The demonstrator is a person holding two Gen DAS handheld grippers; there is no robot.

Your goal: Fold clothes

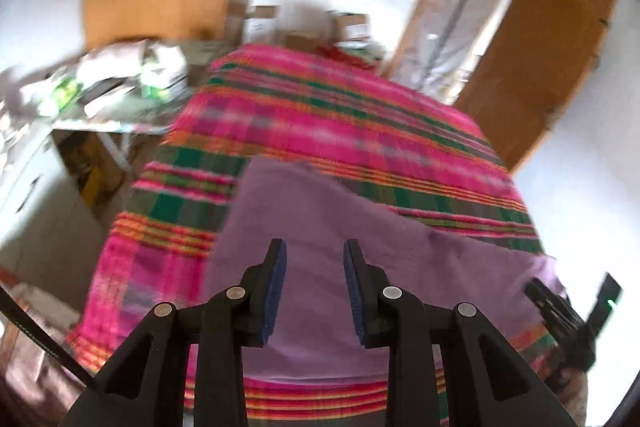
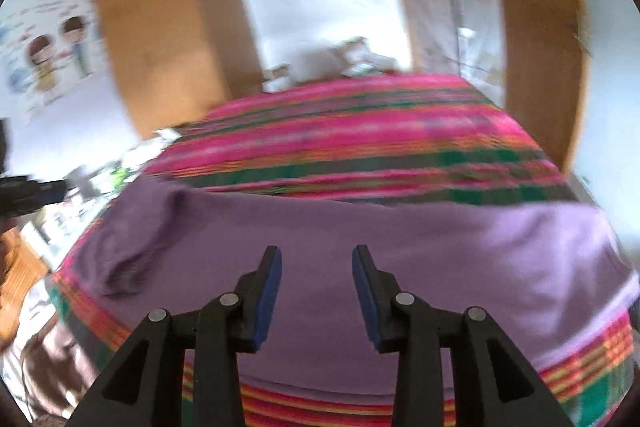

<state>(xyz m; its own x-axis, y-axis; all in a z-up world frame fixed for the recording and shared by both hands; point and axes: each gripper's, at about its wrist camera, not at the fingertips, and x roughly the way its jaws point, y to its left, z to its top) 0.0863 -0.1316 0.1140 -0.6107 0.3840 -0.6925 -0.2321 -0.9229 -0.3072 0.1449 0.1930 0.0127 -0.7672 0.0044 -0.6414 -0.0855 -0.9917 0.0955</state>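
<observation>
A purple garment [image 1: 320, 219] lies spread on the near part of a bed with a pink, green and orange striped cover [image 1: 320, 99]. My left gripper [image 1: 315, 255] hovers open above the garment, nothing between its blue pads. In the right wrist view the same purple garment [image 2: 400, 239] stretches across the bed cover [image 2: 360, 131], with a bunched fold or sleeve [image 2: 132, 251] at its left end. My right gripper [image 2: 316, 261] is open over the garment's middle. The other gripper [image 1: 568, 311] shows at the right edge of the left wrist view. Both views are motion-blurred.
A cluttered side table [image 1: 116, 83] stands left of the bed. Wooden wardrobe [image 2: 168, 27] and cardboard boxes [image 1: 304, 23] sit beyond the bed's far end. An open wooden door [image 1: 540, 63] is at the right. White drawers [image 1: 32, 195] are at the left.
</observation>
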